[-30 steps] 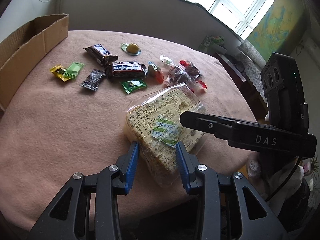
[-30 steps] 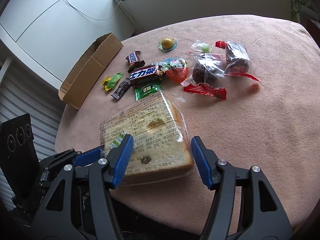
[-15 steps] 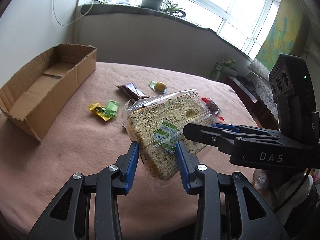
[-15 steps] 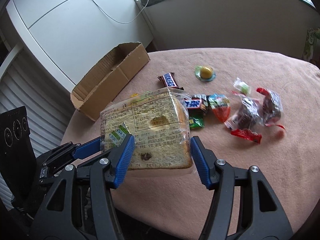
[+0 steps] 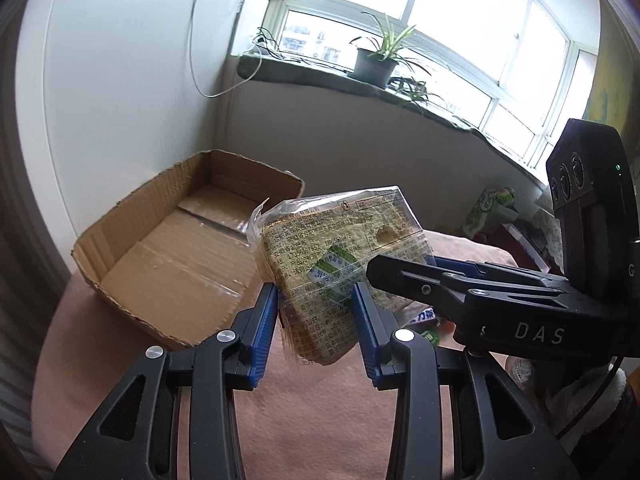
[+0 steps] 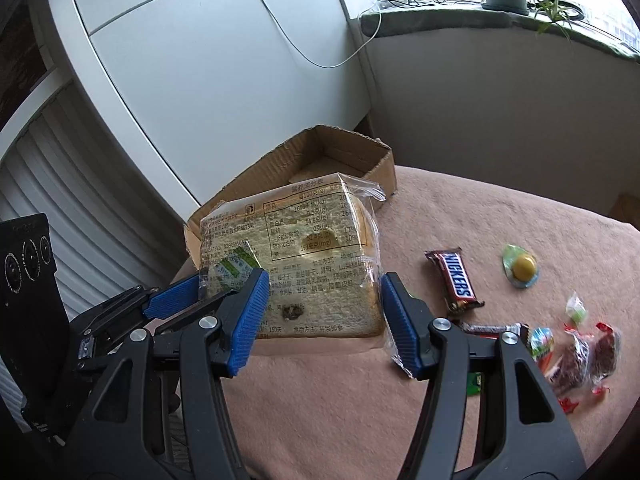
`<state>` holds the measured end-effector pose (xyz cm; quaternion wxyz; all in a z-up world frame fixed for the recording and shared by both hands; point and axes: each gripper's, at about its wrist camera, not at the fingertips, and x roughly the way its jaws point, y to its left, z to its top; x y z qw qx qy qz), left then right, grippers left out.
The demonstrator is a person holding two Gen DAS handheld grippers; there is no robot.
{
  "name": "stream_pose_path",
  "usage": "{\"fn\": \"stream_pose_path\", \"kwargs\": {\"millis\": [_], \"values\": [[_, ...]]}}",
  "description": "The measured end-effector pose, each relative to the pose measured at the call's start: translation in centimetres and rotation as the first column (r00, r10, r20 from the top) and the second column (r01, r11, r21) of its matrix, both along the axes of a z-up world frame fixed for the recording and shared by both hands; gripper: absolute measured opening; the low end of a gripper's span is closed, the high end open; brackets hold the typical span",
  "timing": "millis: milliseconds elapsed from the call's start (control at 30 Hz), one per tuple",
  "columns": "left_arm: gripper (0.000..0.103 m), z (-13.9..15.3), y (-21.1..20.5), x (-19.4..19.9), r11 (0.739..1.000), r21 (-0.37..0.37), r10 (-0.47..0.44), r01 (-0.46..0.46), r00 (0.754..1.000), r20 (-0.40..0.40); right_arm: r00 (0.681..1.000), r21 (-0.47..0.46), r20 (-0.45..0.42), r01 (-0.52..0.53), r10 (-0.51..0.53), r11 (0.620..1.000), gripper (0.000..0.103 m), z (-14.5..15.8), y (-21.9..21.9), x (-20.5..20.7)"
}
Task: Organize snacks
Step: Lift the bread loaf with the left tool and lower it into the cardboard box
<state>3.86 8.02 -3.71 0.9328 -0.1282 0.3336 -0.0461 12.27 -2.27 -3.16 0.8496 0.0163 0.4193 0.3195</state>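
One container is in view: an open cardboard box at the far left edge of the pink-covered table. Its floor shows bare cardboard with a tape seam; nothing lies inside.

Bagged sliced bread hangs in the air, off the cloth, just in front of the box's near corner. Left gripper: blue pads pinch the lower end of the bag. Right gripper: jaws spread wider, clamped on the loaf's two sides, wrapper creased against both pads.

Versus a second ago: the bread then lay on the table among the sweets, both grippers already closed on it. Now it is lifted and carried toward the box; the box fills much more of both views, and the window sill with its potted plant has come into the left view.

Left on the cloth, right view: Snickers bar, yellow jelly cup, a small green-and-white sweet, red-wrapped dark cakes, a second bar partly hidden behind the right finger. The loaf blocks the box's near wall in the right view. In the left view the right gripper's body covers most of the snacks.
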Motion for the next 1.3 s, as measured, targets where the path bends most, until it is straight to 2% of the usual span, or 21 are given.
{"fn": "stream_pose_path", "kwargs": {"millis": [367,700,867,967,1300], "values": [[0.036,-0.7,5.2,2.6,0.992,-0.032,0.119,-0.119,0.993,-0.024,0.996,-0.058,0.037,-0.084,0.086,0.995,0.061,0.1,6.8,4.1],[0.036,-1.0,6.2,3.5,0.985,-0.027,0.168,-0.170,0.984,-0.068,0.990,-0.074,-0.002,-0.138,0.139,0.988,0.061,-1.3,9.7,6.1],[0.036,-1.8,6.6,4.0,0.981,0.001,0.193,-0.194,0.977,-0.094,0.992,-0.126,0.022,-0.119,0.123,0.985,0.062,-1.5,9.8,6.0],[0.036,-1.5,6.6,3.8,0.980,0.016,0.201,-0.200,0.976,-0.086,0.993,-0.121,0.043,-0.102,0.108,0.987,0.070,-1.2,9.2,6.1],[0.036,0.8,4.6,2.0,0.976,0.086,0.199,-0.198,0.980,-0.007,0.988,-0.133,0.144,-0.036,0.055,0.990,0.072,1.1,5.0,4.5]]}}
